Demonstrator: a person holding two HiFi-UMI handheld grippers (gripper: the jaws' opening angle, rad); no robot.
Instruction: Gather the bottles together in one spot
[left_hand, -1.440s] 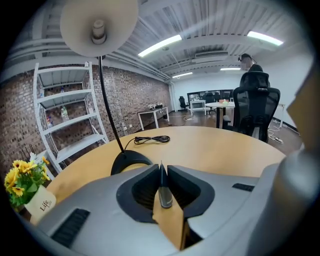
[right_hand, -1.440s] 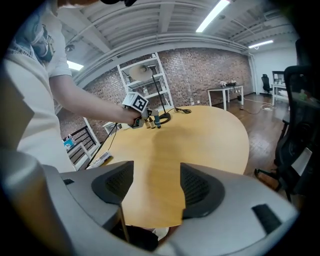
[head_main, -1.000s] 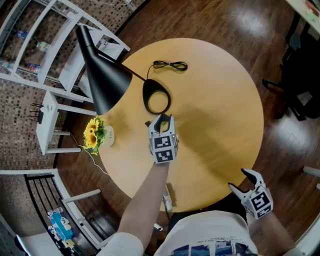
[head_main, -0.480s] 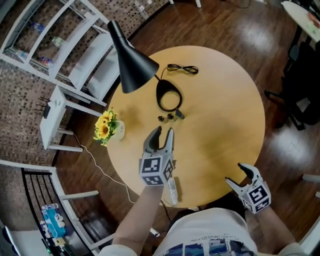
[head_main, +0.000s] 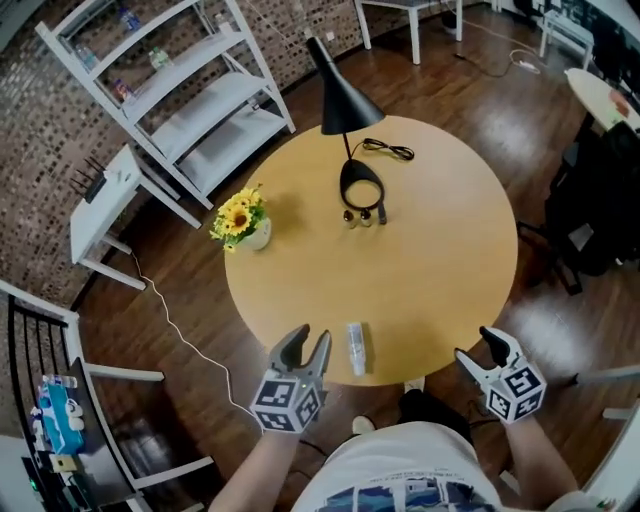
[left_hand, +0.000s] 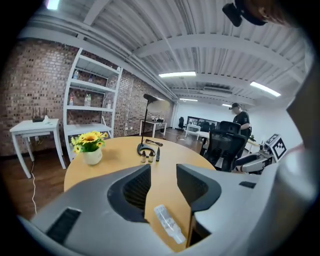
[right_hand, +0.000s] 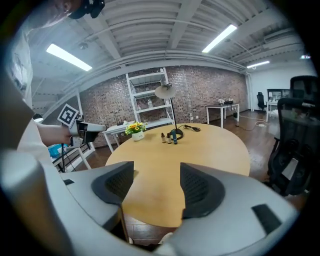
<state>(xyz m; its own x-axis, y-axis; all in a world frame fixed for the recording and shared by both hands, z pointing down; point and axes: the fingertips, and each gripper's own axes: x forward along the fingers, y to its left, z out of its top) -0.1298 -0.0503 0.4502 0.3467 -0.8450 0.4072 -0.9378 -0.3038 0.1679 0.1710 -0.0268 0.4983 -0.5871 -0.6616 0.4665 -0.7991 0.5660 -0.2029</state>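
Bottles on the round tabletop (head_main: 450, 250) number four. Three small bottles (head_main: 364, 217), two brown and one darker, stand in a tight row far ahead of both tools, just beside the ring base of the single black lamp (head_main: 340, 105). One clear bottle (head_main: 355, 348) lies on its side at the near edge, just ahead and to the right of the left tool (head_main: 308, 338). Two tools are in play, both held at the tabletop's near rim. The left tool's jaws have just been opening and stand partly apart with nothing gripped; the clear bottle shows through their gap, untouched. The right tool (head_main: 478, 348), well to the right of the clear bottle, also has its jaws apart and empty. One white pot (head_main: 257, 238), far ahead and left of the left tool, holds a bunch of sunflowers (head_main: 238, 215). One black cable (head_main: 388, 150) lies coiled beyond the lamp. What the clear bottle holds cannot be told.
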